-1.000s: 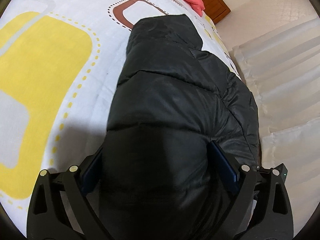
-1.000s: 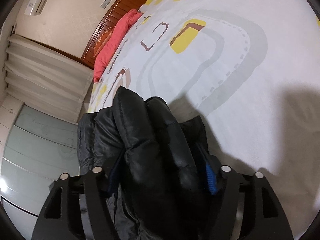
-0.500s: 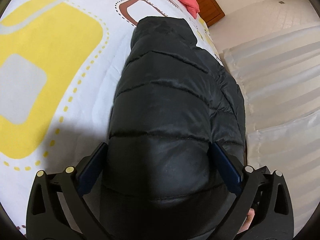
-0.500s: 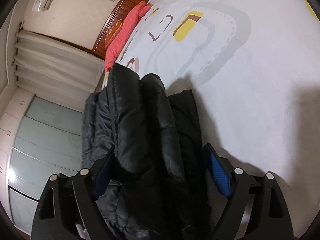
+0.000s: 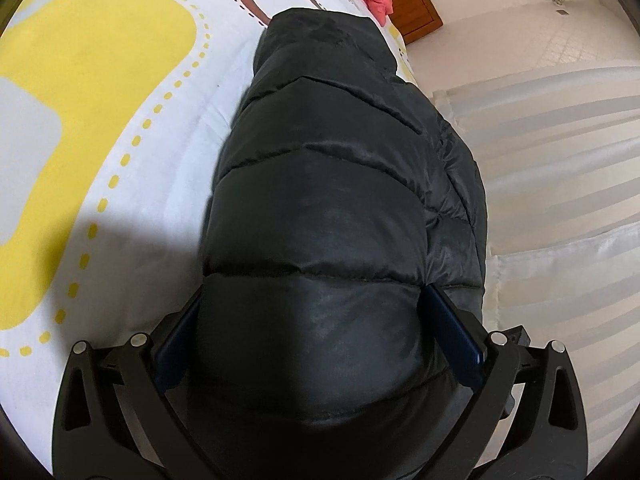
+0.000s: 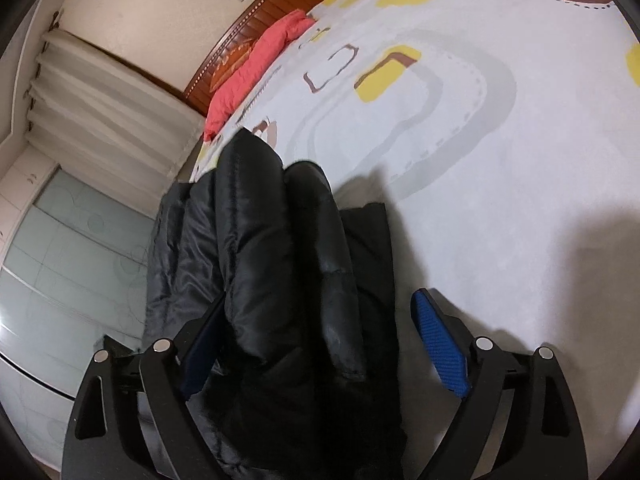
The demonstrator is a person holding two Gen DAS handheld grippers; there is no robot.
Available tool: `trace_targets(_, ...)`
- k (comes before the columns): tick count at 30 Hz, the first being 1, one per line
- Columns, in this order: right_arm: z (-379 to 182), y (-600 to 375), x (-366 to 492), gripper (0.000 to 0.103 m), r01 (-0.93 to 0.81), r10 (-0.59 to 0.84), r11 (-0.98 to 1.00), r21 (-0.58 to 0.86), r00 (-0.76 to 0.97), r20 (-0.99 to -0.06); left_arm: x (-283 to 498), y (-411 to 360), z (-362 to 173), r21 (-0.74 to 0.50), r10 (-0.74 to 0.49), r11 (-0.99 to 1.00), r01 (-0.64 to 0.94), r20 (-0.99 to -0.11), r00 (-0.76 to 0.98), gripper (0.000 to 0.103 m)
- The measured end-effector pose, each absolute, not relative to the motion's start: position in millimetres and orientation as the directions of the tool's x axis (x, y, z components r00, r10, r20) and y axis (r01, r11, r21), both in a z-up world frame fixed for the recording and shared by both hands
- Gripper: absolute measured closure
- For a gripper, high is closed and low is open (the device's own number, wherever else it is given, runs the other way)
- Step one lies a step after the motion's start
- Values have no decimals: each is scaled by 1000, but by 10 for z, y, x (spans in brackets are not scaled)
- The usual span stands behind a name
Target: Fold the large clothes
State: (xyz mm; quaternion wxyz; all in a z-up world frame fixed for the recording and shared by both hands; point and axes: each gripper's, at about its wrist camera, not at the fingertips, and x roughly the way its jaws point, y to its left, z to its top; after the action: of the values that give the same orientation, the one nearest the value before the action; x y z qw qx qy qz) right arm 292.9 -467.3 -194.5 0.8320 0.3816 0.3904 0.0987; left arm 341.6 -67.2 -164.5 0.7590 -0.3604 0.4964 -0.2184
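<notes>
Bed (image 5: 132, 184) takes up most of both views: white cover with yellow, grey and brown rounded shapes, spreading ahead of both grippers.

Black puffer jacket (image 5: 332, 184) lies bunched on the bed, along the edge nearest the curtains. Left wrist view: it runs straight ahead from the gripper, with the far end a rounded hump. Right wrist view: same jacket (image 6: 256, 264) stands up in two thick quilted folds ahead of the gripper, with a flatter layer beneath them on the cover.

Curtains (image 5: 560, 168), pale and pleated, sit to the right of the left gripper and to the upper left of the right one. Wooden headboard (image 6: 276, 20) and a red pillow (image 6: 256, 68) are far ahead at the top of the bed.

Left gripper (image 5: 316, 336): jaws wide, both blue pads pressed against the sides of a fat jacket section, so it's clamped on the jacket.

Right gripper (image 6: 316, 320): jaws opening. Jacket folds sit between them, left pad against the fabric, right pad (image 6: 438, 344) clear of it with bed cover showing in the gap. Not gripping.
</notes>
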Motion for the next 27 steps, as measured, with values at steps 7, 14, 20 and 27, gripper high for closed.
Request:
trace_targets(7, -2025, -4538, 2965, 14, 41, 589, 644, 764, 610, -529, 3369, -671, -1636, -762, -699, 647, 13, -586, 409, 4)
trace_targets(14, -2084, -4479, 2879, 46, 49, 613, 580, 813, 631, -476, 3279, -721, -1552, -743, -675, 669, 29, -591, 442, 25)
trace_targets(20, -1964, -4387, 2733, 57, 41, 572, 612, 790, 666, -478, 3226, -747, -1331, -707, -653, 702, 82, -593, 471, 34)
trace_targets(27, -1785, -4091, 2788, 61, 0, 578, 595, 804, 695, -428, 3266, -525, -1047, -669, -625, 731, 133, -579, 523, 35)
